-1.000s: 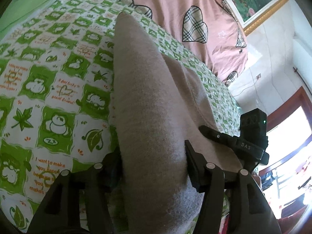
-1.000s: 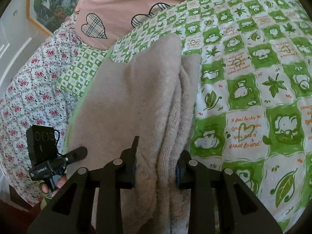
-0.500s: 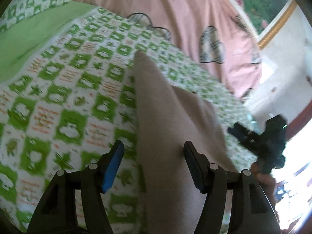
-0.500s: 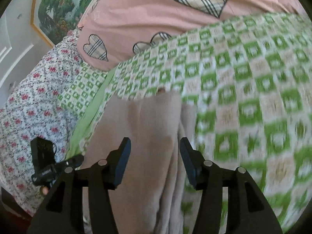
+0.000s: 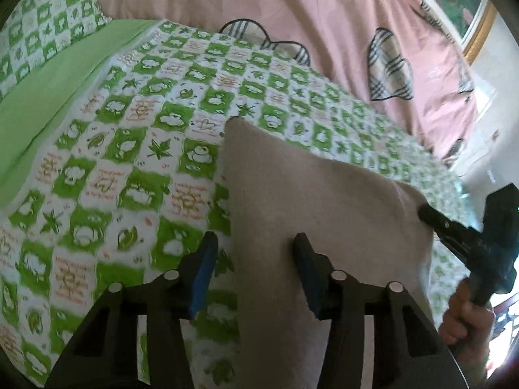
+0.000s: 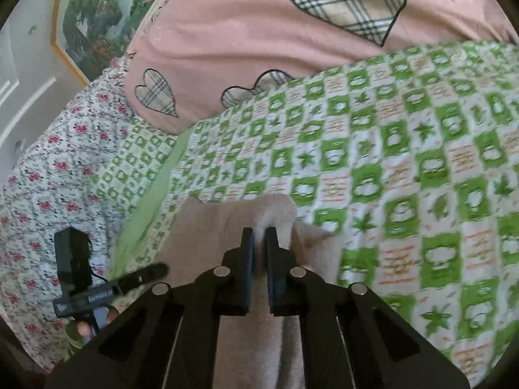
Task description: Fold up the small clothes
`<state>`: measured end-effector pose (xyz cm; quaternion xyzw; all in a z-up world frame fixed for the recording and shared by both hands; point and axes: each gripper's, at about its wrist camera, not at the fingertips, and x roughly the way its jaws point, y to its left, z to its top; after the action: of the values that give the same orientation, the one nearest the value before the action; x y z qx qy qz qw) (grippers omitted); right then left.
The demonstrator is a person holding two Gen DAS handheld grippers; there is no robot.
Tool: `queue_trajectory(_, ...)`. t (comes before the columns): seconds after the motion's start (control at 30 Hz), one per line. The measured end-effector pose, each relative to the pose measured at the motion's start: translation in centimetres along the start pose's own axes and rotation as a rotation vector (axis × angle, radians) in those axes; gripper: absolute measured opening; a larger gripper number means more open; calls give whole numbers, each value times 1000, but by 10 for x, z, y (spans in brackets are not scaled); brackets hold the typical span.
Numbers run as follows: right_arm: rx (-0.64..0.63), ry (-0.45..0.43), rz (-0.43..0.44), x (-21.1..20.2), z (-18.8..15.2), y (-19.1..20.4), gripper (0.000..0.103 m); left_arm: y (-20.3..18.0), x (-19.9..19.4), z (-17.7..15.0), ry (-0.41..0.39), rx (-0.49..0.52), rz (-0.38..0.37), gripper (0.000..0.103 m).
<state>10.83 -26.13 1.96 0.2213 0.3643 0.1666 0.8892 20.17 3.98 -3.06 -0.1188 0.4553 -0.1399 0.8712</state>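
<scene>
L wrist view: left gripper w/ fingers spread wide, nothing between the blue pads; it hangs above the folded beige fleece garment, which lies flat on the green-and-white checked bedsheet, nr the sheet's right edge. Pink duvet w/ plaid hearts beyond.

R wrist view: right gripper pinched nearly closed on a raised ridge of the garment, nr the sheet's left edge. Floral fabric at left.

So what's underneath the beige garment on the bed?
The beige garment lies on the green-and-white checked sheet, which shows all around it. The patch of sheet directly beneath is covered, so anything there cannot be seen.
</scene>
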Motion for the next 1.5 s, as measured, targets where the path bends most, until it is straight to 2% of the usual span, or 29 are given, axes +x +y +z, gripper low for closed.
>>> queue_trajectory(0.07,18,39,-51,13,-6,-11,8,2,14,2,22,-2,24,42)
queue_trajectory(0.2,29,71,-74,29,-14,-18,8,6,27,2,52,-5,41,41)
queue_trajectory(0.4,58,40,-50,4,-12,-10,11,-2,-11,-10,5,26,18,39)
queue_trajectory(0.53,47,4,-1,-33,-28,1,14,-7,-54,-42,-41,50,-41,40)
queue_trajectory(0.6,42,-4,8,-50,-43,5,18,-10,-73,-61,-61,71,-44,40)
queue_trajectory(0.83,41,44,26,-86,-105,10,22,-17,-117,-133,-77,152,-75,42)
queue_trajectory(0.93,54,51,15,-99,-126,8,34,-17,-129,-160,-81,169,-90,44)
queue_trajectory(1.0,61,50,22,-107,-136,8,44,-17,-132,-172,-82,191,-86,46)
queue_trajectory(1.23,-5,79,41,-106,-147,28,44,-22,-120,-192,-63,259,-46,50)
queue_trajectory(1.3,-26,89,39,-100,-146,33,44,-24,-115,-194,-56,272,-41,53)
queue_trajectory(1.47,-25,114,48,-84,-147,35,44,-25,-101,-193,-42,304,11,53)
queue_trajectory(1.5,-22,118,50,-82,-146,34,39,-25,-99,-192,-42,306,24,53)
